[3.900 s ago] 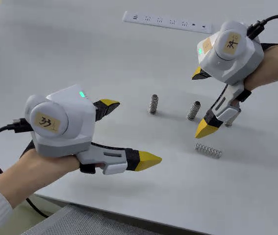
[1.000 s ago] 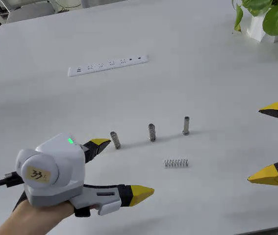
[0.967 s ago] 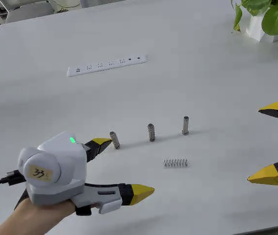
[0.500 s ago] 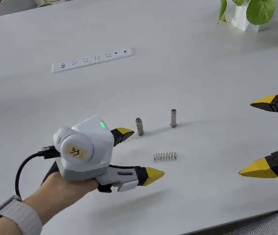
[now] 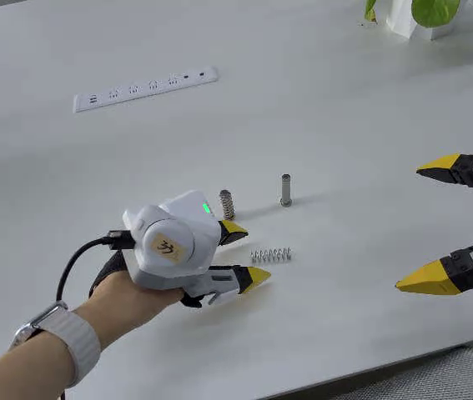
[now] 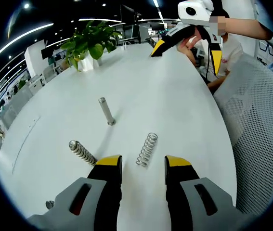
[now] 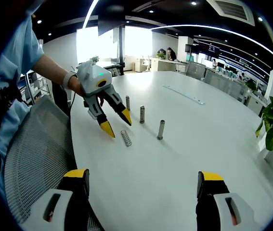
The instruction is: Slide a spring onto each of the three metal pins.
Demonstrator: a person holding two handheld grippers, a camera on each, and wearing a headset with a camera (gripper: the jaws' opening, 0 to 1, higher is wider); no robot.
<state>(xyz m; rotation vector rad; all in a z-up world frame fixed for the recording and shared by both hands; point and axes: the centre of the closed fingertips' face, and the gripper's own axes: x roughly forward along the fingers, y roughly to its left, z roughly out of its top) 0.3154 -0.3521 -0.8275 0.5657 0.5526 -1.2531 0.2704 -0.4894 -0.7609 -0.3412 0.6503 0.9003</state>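
Left gripper [image 5: 249, 254]: hovering, jaws parted and empty, tips just beside the loose spring [image 5: 270, 255].
Loose spring: lying flat near the front edge of the table [image 5: 344, 100].
Sprung pin [image 5: 227, 204]: standing just behind it.
Bare pin [image 5: 286, 190]: standing upright, bare tabletop stretching rightward.
Right gripper [image 5: 414, 227]: hanging wide open, empty.
Pot [image 5: 401, 18]: holding a plant [image 5: 433, 8], far right corner.

Loose spring [image 5: 270, 255] on table [image 5: 344, 100] — before bare pin [image 5: 286, 189]
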